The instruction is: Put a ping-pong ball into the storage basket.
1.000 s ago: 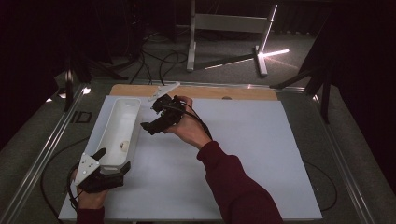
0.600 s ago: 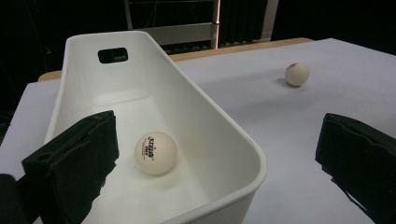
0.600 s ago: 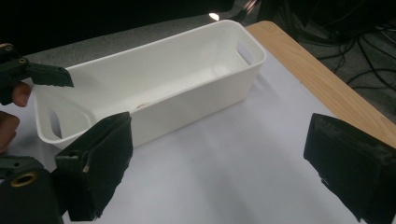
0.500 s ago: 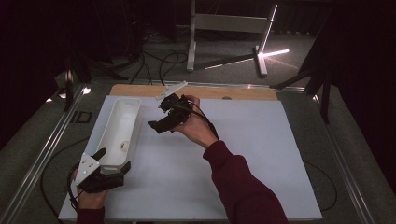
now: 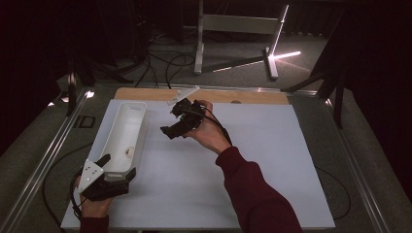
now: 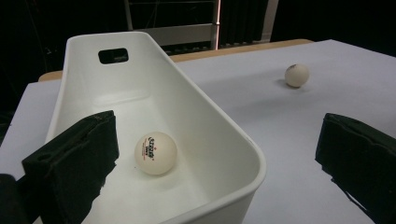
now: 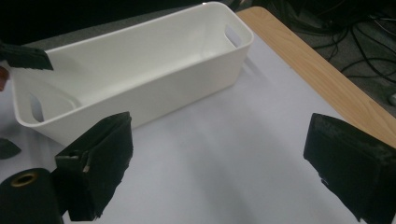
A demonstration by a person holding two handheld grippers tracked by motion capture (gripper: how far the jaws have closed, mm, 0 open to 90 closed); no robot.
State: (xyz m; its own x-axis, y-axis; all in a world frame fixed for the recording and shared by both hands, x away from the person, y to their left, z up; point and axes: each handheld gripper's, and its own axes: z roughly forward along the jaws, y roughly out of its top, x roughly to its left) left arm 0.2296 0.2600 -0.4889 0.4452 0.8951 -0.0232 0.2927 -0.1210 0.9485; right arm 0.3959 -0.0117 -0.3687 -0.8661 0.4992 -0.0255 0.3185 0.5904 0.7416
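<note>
Left gripper (image 5: 111, 171), jaws spread wide, is straddling the near end wall of the white bin (image 5: 116, 145), one jaw sitting inside and one outside, neither visibly pressing the wall. Right gripper (image 5: 171, 127), held above the table (image 5: 272, 160) just beside the bin's far half, is likewise gaping and carrying nothing. One white ball (image 6: 155, 152) with red print is lying on the bin floor near the left gripper's inner jaw. The left gripper view is revealing a second ball (image 6: 297, 75) resting on the white table surface well apart from the bin. The right gripper view is showing the bin's outer side wall, its far handle slot, and the wooden strip (image 7: 322, 70) bordering the table.
</note>
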